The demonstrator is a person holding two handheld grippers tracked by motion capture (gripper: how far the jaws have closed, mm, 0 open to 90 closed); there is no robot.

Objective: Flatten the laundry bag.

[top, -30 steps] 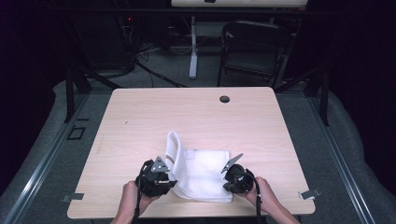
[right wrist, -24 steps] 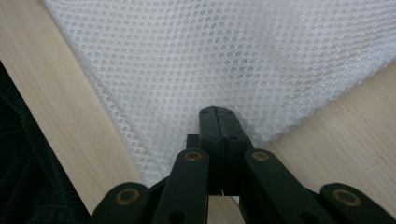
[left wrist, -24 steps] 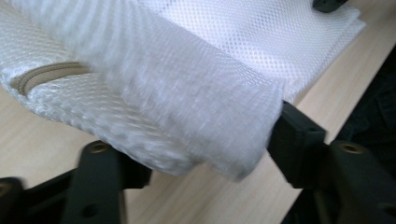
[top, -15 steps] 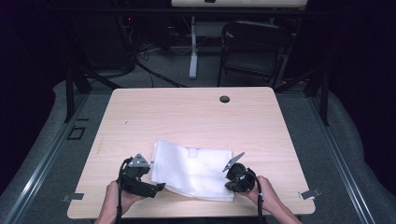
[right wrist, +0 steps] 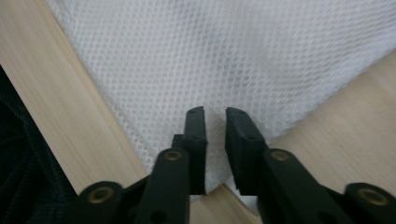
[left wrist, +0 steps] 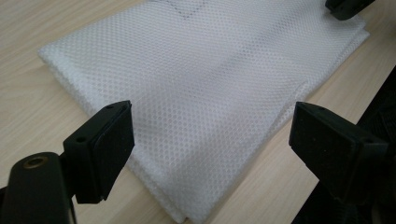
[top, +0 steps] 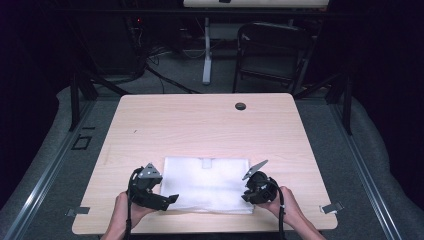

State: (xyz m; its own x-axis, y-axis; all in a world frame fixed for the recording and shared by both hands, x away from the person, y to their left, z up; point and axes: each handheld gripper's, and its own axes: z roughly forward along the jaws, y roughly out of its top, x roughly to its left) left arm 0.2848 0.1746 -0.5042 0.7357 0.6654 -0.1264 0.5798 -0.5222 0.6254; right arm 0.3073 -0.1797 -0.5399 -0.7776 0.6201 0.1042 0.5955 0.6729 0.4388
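High view puts the bench [top: 200, 125] in front of you, with the white mesh cloth [top: 207, 184] lying flat and folded near its front edge, between your two hands. Your left hand-held gripper [top: 167, 200] sits at the cloth's left front corner; its jaws have just been opening and now stand wide, the mesh below them but not pinched. Your right hand-held gripper [top: 245, 192] is at the right front corner; its jaws have just parted a little and remain narrow, with the corner of the mesh [right wrist: 210, 154] lying between them. Whether the pads still press on it I cannot tell for sure; a gap seems to show.

Expect the cloth to be light, limp and somewhat slippery, several layers thick, so it will likely sag and slide apart. Take it by a corner or along the folded edge, catching all layers.

How many layers there are is hard to make out, and your grippers hide the front corners from above.
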